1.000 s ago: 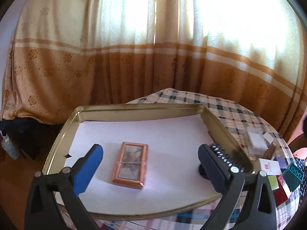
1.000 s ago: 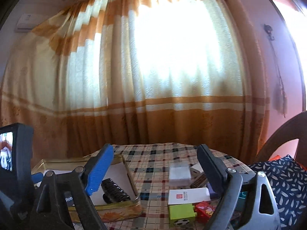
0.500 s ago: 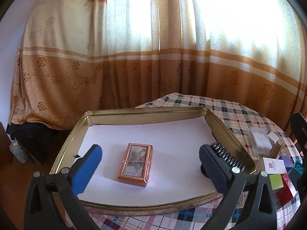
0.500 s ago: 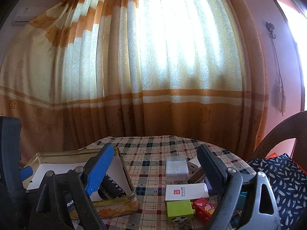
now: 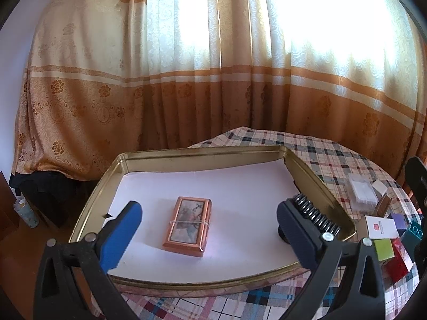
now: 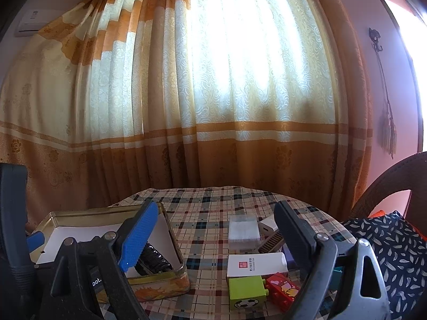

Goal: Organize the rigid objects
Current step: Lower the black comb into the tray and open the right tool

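A gold tin tray [image 5: 317, 176] lined with white paper sits on the plaid table. In it lie a copper picture box [image 5: 188, 225] and a black ribbed object [image 5: 315, 217] by the right wall. My left gripper [image 5: 208, 229] is open and empty, held above the tray's near side. My right gripper [image 6: 213, 237] is open and empty, above the table right of the tray [image 6: 160, 285]. Before it lie a white box [image 6: 256, 265], a green box [image 6: 246, 290], a red block [image 6: 283, 289], a clear case [image 6: 244, 230] and a brown comb [image 6: 272, 241].
Orange and cream curtains hang close behind the round table [image 6: 208, 205]. A dark wooden chair [image 6: 384, 186] with a patterned cushion [image 6: 387, 240] stands at the right. The small boxes [image 5: 381, 228] show right of the tray in the left wrist view.
Both grippers have lifted and drawn back a little, so more curtain shows. The left gripper has drifted out of the right wrist view's left edge. Nothing was taken hold of.
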